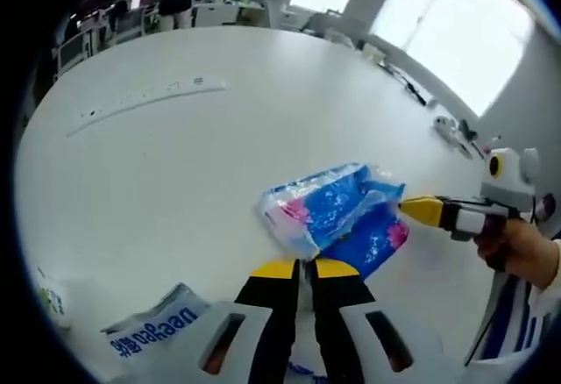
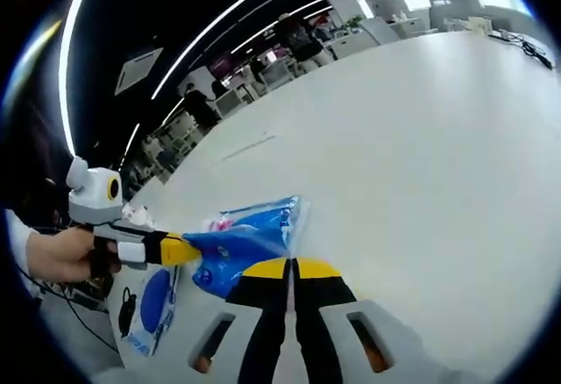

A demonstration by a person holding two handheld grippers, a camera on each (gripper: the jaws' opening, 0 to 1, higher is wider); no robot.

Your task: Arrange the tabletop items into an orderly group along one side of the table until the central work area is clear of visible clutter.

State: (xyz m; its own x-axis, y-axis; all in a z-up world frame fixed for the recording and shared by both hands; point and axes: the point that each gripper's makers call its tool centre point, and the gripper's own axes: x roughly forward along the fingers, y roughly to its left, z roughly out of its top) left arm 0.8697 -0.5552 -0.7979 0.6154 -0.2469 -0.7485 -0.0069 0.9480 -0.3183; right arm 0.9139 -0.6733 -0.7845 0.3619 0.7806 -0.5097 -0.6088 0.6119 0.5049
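Left gripper view: jaws of the left gripper (image 1: 303,267) sit clenched on nothing above the white table (image 1: 175,165), while the right gripper (image 1: 412,209) pinches the blue tissue pack (image 1: 333,213) mid-table — clearing unfinished. Right gripper view: the left gripper grips the pack's other end; the right gripper's own jaws look clenched and empty — a contradiction, so which tongs hold it I cannot tell.

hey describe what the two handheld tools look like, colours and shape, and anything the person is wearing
Both tools match: two black jaws tipped in yellow, rising from a pale grey body with slotted openings, as on the left tool and the right tool. Seen side-on, each has a white handle section and a white box with a yellow-ringed lens. The person's hand emerges from a white sleeve.
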